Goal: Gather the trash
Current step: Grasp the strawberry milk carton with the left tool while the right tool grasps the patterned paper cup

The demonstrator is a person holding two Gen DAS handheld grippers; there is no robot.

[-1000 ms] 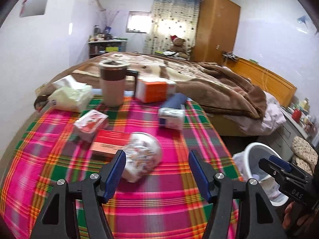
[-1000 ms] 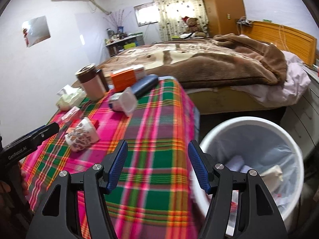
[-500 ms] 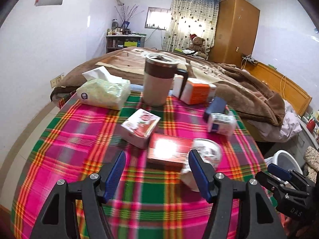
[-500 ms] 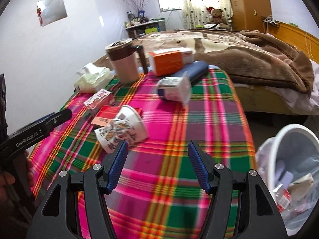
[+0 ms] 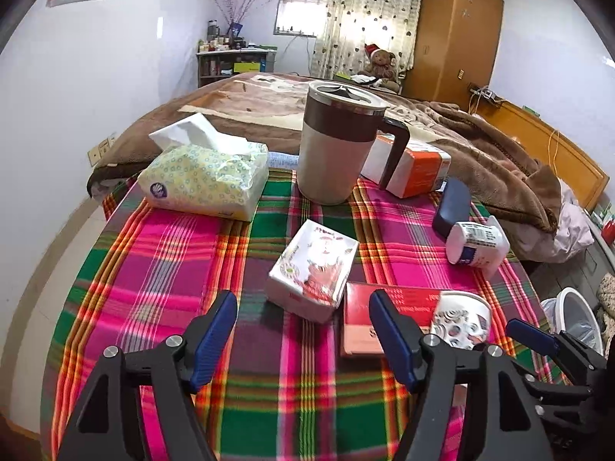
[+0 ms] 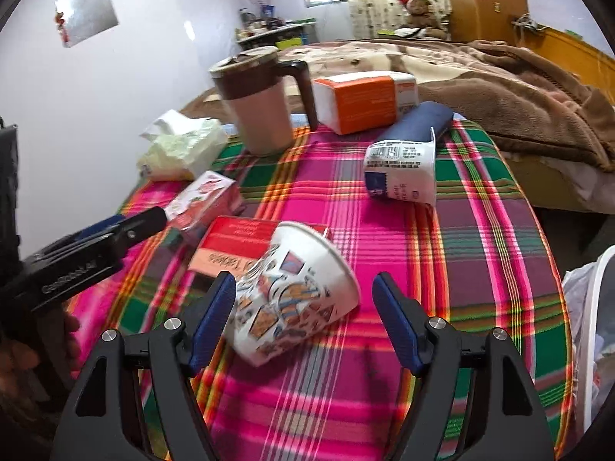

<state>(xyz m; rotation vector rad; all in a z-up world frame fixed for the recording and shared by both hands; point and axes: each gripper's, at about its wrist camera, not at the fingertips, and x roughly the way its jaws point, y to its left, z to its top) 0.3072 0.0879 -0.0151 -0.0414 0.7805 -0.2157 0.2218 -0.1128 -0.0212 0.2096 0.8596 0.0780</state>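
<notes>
A patterned paper cup (image 6: 294, 292) lies on its side on the plaid tablecloth, between the open fingers of my right gripper (image 6: 303, 320); it also shows in the left wrist view (image 5: 461, 320). My left gripper (image 5: 303, 336) is open and empty, just short of a small white and red box (image 5: 313, 271). A flat red box (image 5: 369, 317) lies beside it, partly under the cup. A white yogurt cup (image 6: 401, 171) lies on its side further back. The white trash bin (image 6: 594, 345) stands off the table's right edge.
At the table's far side stand a brown and beige mug (image 5: 340, 142), a tissue pack (image 5: 205, 178), an orange and white box (image 5: 413, 167) and a dark blue case (image 5: 451, 207). A bed with a brown blanket (image 5: 480, 142) lies behind.
Both grippers have swung left and forward over the table. The right moved away from the bin and now has the patterned cup between its fingers. The left now faces the white and red box.
</notes>
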